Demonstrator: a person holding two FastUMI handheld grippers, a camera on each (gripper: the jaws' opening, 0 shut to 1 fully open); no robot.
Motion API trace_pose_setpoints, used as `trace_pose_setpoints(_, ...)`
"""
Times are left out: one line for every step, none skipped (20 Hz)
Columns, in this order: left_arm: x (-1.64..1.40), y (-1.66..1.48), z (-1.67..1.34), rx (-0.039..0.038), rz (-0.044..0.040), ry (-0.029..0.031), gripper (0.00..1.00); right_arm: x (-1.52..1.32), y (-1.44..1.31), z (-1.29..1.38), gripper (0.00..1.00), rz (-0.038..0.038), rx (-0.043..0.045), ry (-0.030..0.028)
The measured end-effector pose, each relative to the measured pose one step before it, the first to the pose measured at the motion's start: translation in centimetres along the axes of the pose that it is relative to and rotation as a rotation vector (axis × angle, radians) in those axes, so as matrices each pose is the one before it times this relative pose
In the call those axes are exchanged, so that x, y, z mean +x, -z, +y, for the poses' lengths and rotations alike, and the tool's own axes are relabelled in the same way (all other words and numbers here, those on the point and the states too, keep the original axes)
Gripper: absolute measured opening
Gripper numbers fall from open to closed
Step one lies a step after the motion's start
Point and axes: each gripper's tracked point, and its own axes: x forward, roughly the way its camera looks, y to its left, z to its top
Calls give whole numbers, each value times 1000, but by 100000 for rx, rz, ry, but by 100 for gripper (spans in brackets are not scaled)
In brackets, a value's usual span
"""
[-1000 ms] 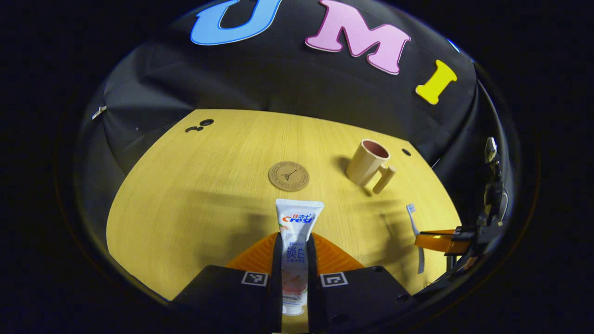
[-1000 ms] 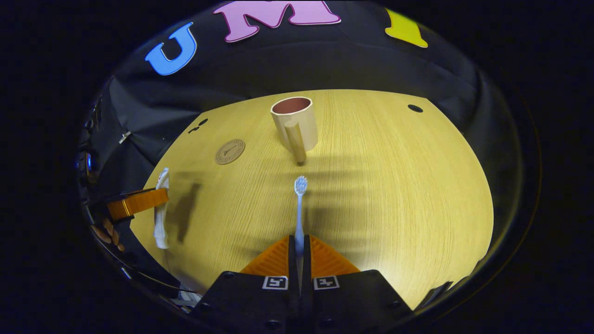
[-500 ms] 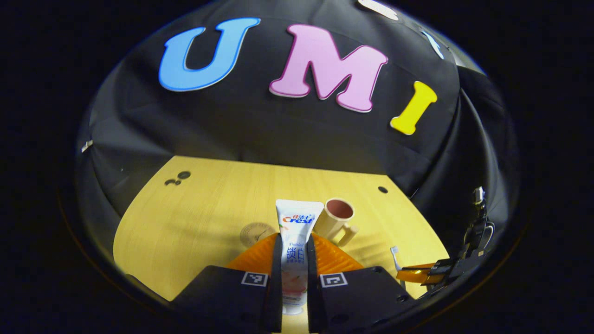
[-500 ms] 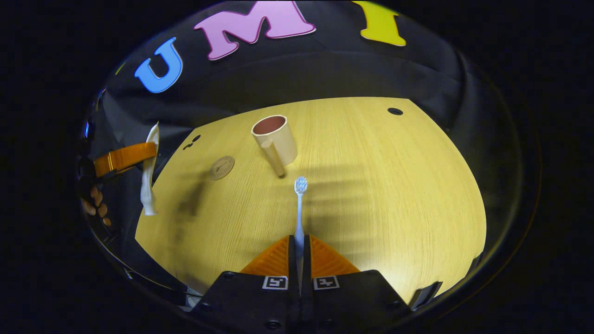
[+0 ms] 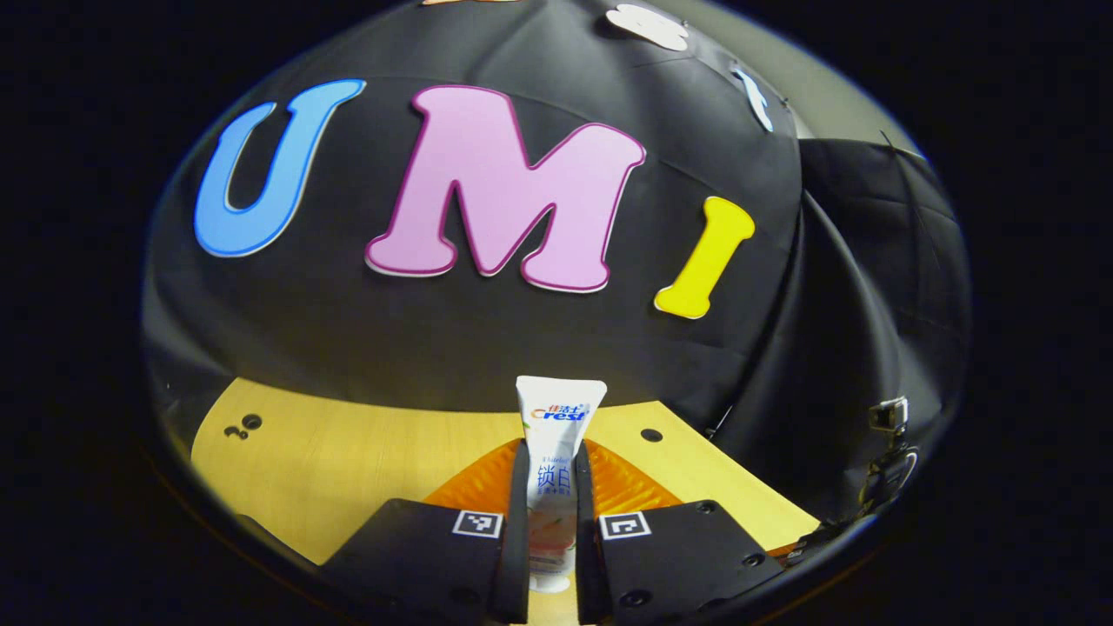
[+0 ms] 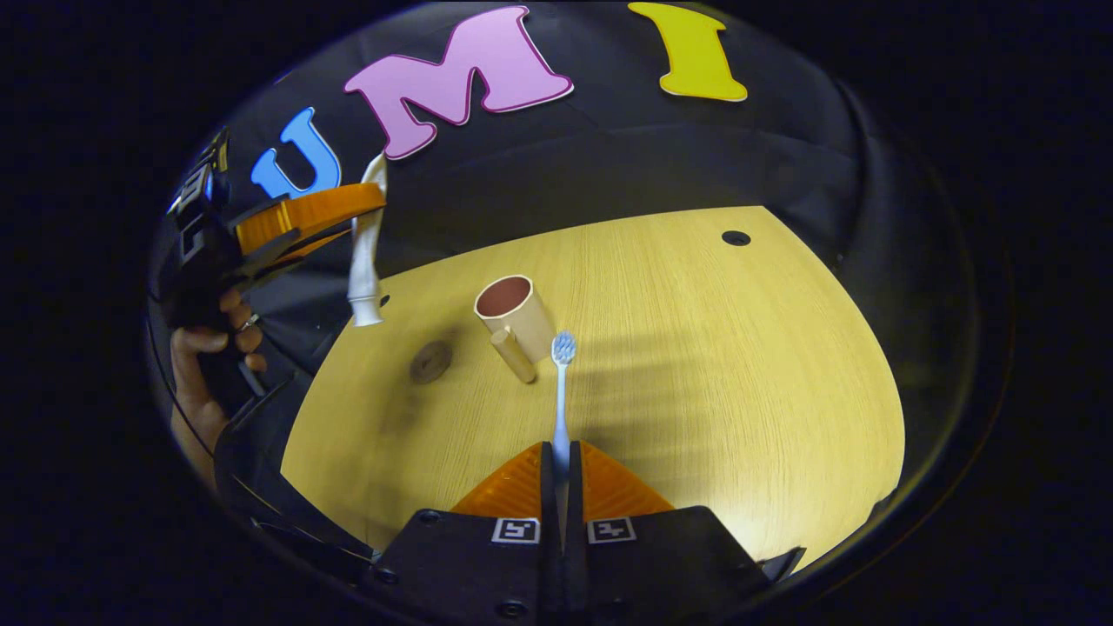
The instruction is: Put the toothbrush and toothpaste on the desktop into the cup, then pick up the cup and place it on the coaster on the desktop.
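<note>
Left gripper (image 5: pixel 551 487): clamped on white printed toothpaste tube (image 5: pixel 556 435). Right gripper (image 6: pixel 562 474): clamped on pale blue toothbrush (image 6: pixel 562 391). Beige handled cup (image 6: pixel 513 313), round brown coaster (image 6: pixel 431 361) on yellow wooden desktop (image 6: pixel 739 365).

Cup (image 6: pixel 513 311), coaster (image 6: pixel 431 361) on desktop (image 6: pixel 739 365)

Open worktop (image 6: pixel 739 365) across the right half of the right gripper view, bare from the cup (image 6: pixel 513 311) out to the far edge. Just left of centre, cup upright with mouth unblocked from above; handle turned toward the camera, close beside the brush (image 6: pixel 562 382) head. Coaster (image 6: pixel 431 361) lying flat left of the cup, clear gap between. Upper left of frame, left tool (image 6: pixel 361 209) raised with the paste (image 6: pixel 365 252) hanging above the worktop's far left edge.
</note>
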Motion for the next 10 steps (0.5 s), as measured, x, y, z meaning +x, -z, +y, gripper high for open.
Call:
trace_pose_setpoints(1047,58,-285,-127,-1055,1225,26,99,-198,-41,5,65,1037,-1257)
trace_pose_setpoints(928,-384,-82,-824,-2465,74,26,194,19,-204,5,593,156,-368)
trace_pose_setpoints(1011,-50,-160,-1044,-1904,1034,26,248,170,-749,5,665,-270,1344)
trace_pose_setpoints(1014,126,-365,-995,-829,2373,26,13,38,-507,5,14,212,932)
trace_pose_setpoints(919,361,39,-934,-191,1160,26,-4,54,-353,5,-159,566,697)
trace_pose_setpoints(932,428,221,-672,-180,951,26,81,204,-335,5,436,350,613)
trace_pose_setpoints(796,233,341,-1008,-1325,614,26,71,311,-335,5,982,-339,665)
trace_pose_setpoints(724,103,408,-1377,-1633,281,31,120,302,-269,5,848,-502,608)
trace_pose_setpoints(737,179,480,-1252,-1765,-202,26,147,262,-160,5,959,-631,568)
trace_pose_setpoints(632,343,564,-711,-685,-275,26,201,338,-282,5,1061,-449,449)
